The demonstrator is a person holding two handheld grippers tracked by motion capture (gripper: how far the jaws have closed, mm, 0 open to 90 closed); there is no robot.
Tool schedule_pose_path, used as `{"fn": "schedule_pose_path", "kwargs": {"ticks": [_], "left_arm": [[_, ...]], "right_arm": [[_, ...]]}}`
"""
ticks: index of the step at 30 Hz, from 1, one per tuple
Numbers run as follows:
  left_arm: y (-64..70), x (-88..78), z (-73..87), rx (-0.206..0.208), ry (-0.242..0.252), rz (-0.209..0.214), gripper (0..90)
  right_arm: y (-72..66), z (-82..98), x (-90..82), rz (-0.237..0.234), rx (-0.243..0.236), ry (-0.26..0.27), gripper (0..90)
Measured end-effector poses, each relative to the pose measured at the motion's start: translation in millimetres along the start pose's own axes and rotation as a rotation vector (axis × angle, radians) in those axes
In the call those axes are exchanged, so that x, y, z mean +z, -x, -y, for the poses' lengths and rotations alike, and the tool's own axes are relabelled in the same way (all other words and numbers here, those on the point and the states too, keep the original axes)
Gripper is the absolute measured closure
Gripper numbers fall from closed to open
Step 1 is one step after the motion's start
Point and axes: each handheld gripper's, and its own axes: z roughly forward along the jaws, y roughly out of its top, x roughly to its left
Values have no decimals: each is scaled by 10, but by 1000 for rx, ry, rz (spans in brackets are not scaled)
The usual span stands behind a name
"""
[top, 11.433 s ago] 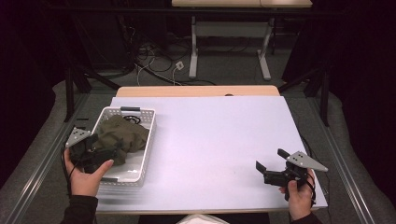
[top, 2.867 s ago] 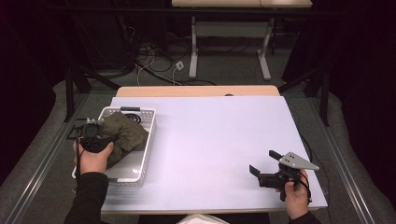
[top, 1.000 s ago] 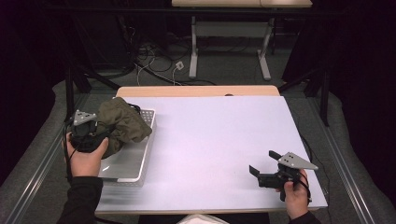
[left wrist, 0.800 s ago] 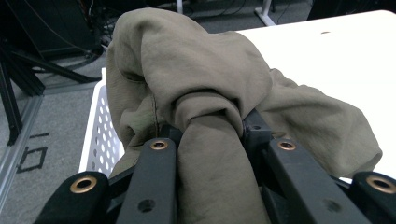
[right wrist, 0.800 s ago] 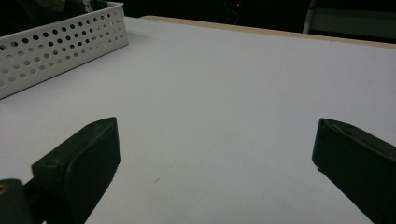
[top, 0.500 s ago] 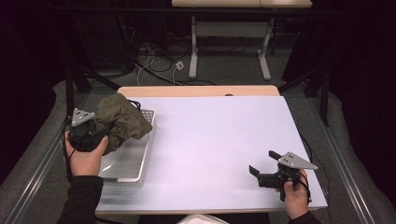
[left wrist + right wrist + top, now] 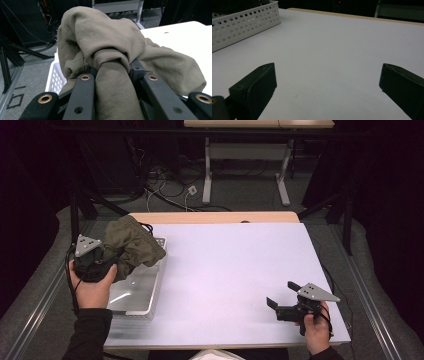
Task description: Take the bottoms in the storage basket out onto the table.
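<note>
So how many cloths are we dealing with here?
1 in view: the olive cloth, clamped in the left gripper and lifted over the white basket. Another could hide beneath it.

The broad white tabletop [image 7: 235, 275] lies bare between the hands, open to passage. At its left edge, a white perforated plastic basket [image 7: 142, 292] and a crumpled olive-green cloth [image 7: 135, 247] above it block the way.

Lifted out of the white basket [image 7: 142, 290] since earlier: olive cloth [image 7: 132, 247], now bunched in the left tongs [image 7: 107, 262], raised above the basket's far end and no longer lying inside it.
</note>
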Motion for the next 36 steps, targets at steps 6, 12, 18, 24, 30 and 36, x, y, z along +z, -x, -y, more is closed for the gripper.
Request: {"fn": "schedule_pose_path", "kwargs": {"ticks": [6, 12, 18, 24, 30, 36], "left_arm": [[13, -4, -40, -5, 23, 3, 729], [25, -2, -64, -15, 53, 2, 730], [39, -8, -88, -23, 74, 10, 730], [57, -16, -120, -26, 91, 19, 731], [85, -36, -167, -23, 114, 33, 730], [129, -41, -223, -17, 131, 44, 730]], "right_arm": [[-3, 2, 6, -3, 0, -4, 11], [-3, 2, 5, -1, 1, -8, 11], [-5, 5, 10, -1, 1, -7, 11], [-2, 4, 8, -1, -3, -7, 11], [-5, 4, 9, -2, -1, -8, 11], [-4, 3, 7, -1, -3, -7, 11]]}}
